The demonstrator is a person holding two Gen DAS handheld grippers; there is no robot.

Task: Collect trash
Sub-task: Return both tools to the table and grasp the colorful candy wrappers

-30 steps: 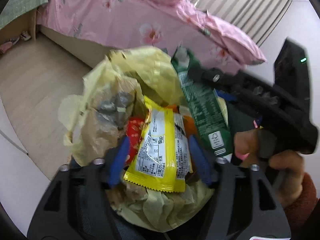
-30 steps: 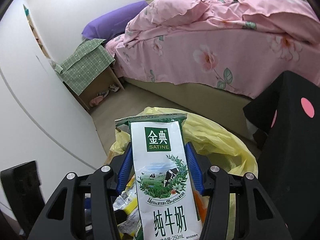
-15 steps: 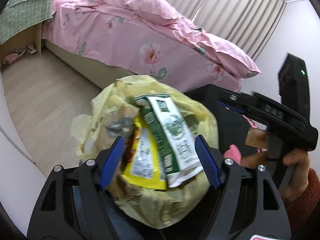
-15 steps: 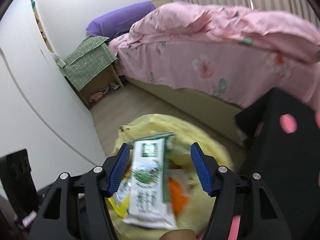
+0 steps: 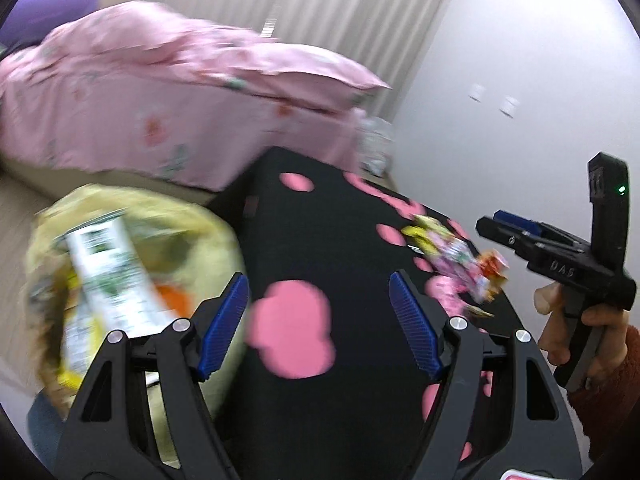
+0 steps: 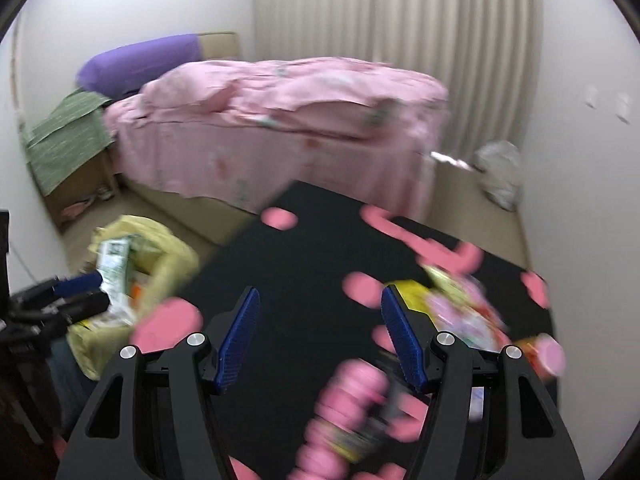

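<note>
The left gripper (image 5: 318, 322) has its blue fingers (image 5: 224, 322) spread wide with nothing between them. The right gripper (image 6: 320, 338) is wide too, and holds nothing.

The yellow trash bag (image 5: 192, 240) sits at 9 o'clock in the left wrist view, just off the left edge of the black worktop (image 5: 320, 232) with pink spots. A green and white milk carton (image 5: 108, 276) sticks out of the bag.

More wrappers (image 5: 460, 256) lie near the worktop's right edge, at 2 o'clock. The middle of the worktop is bare.

The pink bed (image 6: 280, 120) stands past the far edge, with floor (image 6: 460, 200) between them.
</note>
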